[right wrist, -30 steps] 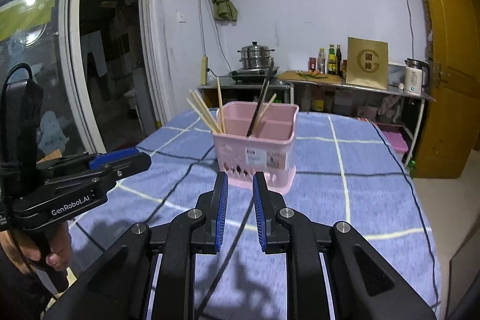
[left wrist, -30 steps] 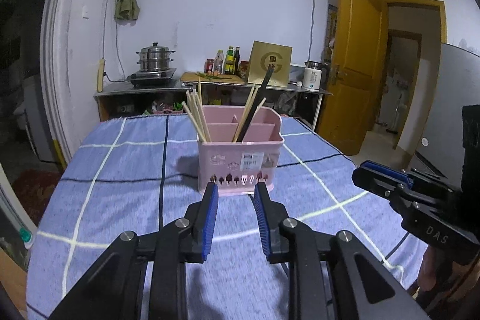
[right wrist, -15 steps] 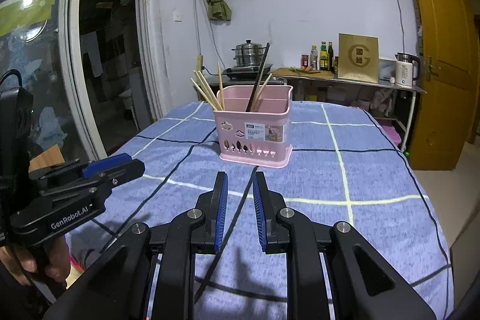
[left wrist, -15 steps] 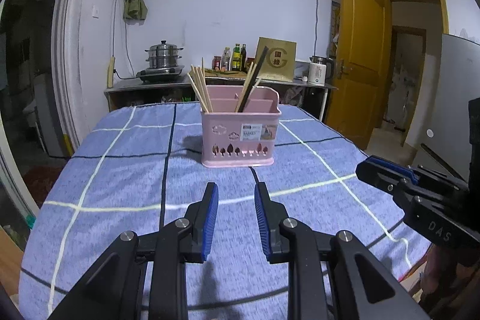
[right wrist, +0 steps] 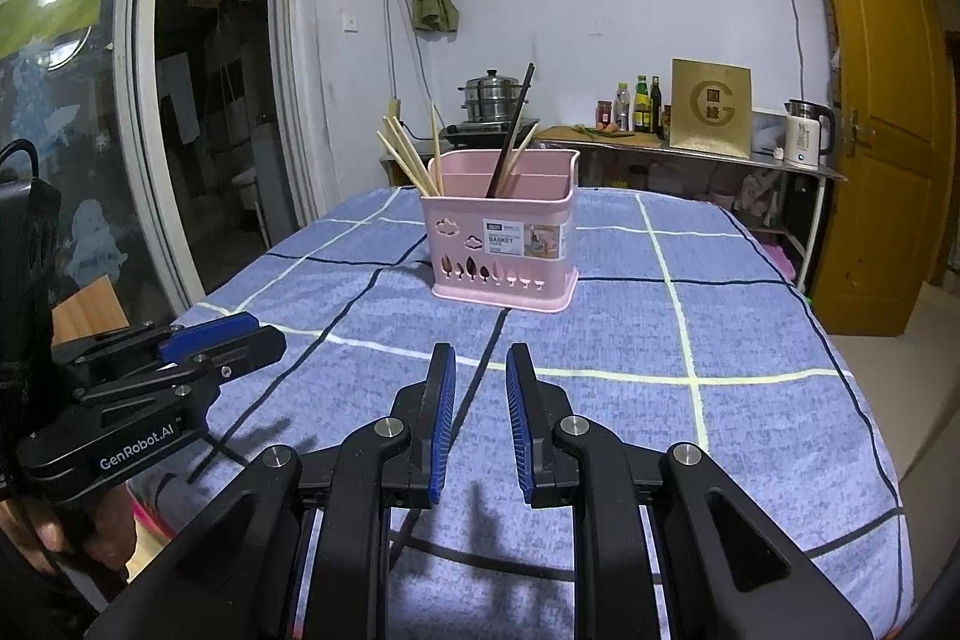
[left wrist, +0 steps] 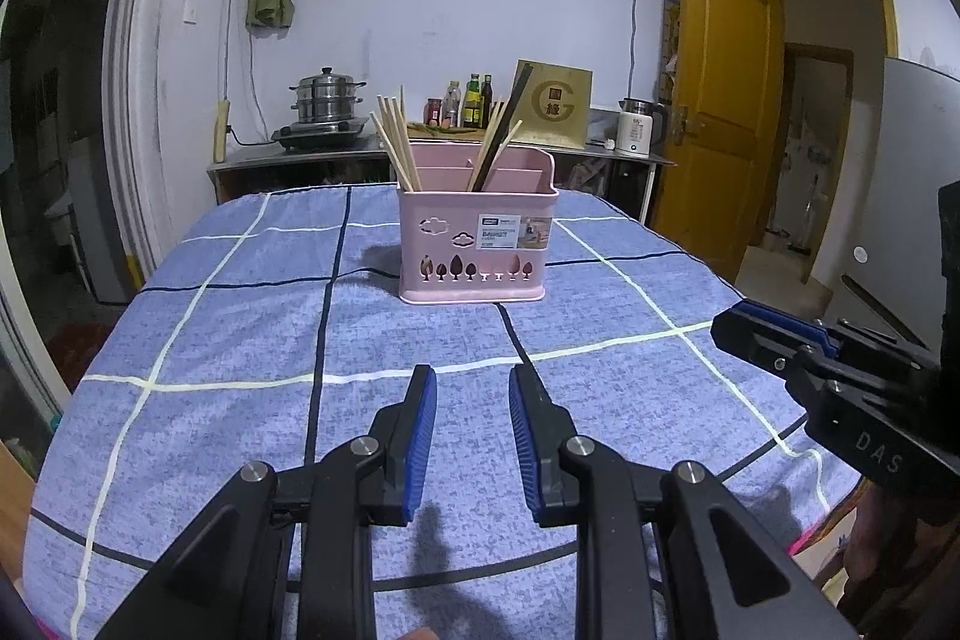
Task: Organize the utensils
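here the pink plastic utensil basket [left wrist: 477, 244] with upright wooden chopsticks [left wrist: 396, 142] stands on the blue checked tablecloth [left wrist: 240, 340], well ahead of left gripper [left wrist: 469, 388] and right gripper [right wrist: 480, 370], both slightly parted, empty, about equally near.

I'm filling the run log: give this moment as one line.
left gripper: open, empty | right gripper: open, empty | pink plastic utensil basket: upright on blue checked tablecloth | wooden chopsticks: inside basket
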